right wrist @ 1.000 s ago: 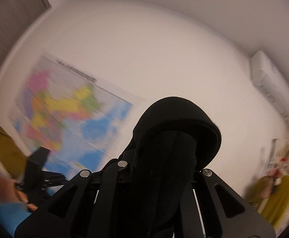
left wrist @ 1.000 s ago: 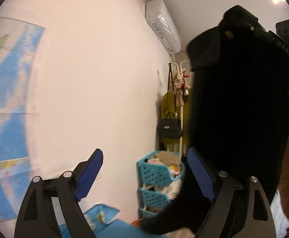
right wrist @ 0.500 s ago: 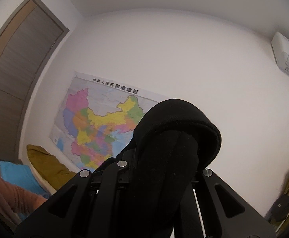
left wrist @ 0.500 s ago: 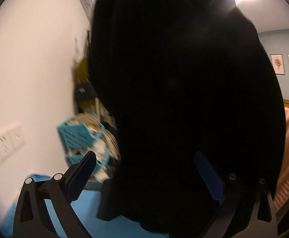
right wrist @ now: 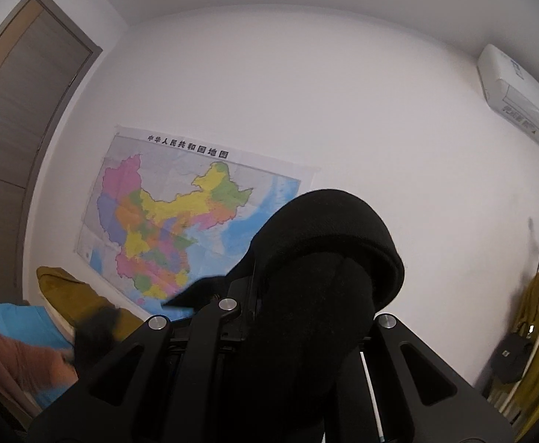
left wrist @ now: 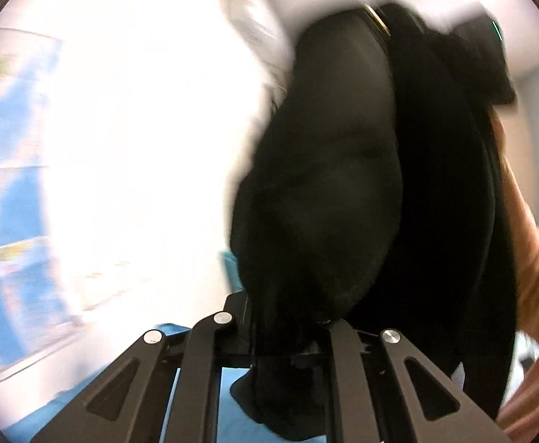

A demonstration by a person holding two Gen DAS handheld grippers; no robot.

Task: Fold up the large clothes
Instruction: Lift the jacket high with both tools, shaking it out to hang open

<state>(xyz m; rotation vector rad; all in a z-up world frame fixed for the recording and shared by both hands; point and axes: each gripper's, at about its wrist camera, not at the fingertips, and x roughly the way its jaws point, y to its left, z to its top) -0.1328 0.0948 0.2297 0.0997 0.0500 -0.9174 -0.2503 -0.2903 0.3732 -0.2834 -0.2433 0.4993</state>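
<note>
Between the left gripper's (left wrist: pixel 287 336) closed fingers, a bunch of the black garment (left wrist: pixel 324 192) was pinched, the rest of it rising in a blurred, bulky mass toward the right of that view, up off the blue surface (left wrist: pixel 203 406) below. It looked thick and soft, a knit or fleece that bulged and drooped rather than held any shape, and probably fairly heavy for cloth. Farther right, the right gripper (right wrist: pixel 306 317) pointed at the far wall with the map (right wrist: pixel 180 221), its fingers likewise closed on a rolled fold of the same dark fabric (right wrist: pixel 324 258), which humped over the tips. Such limp, bulky cloth seemed unlikely to slip but likely to sag between the two holds. Hems, shoulder seams or corners looked like the best places to take hold, well apart so that it would hang flat.
</note>
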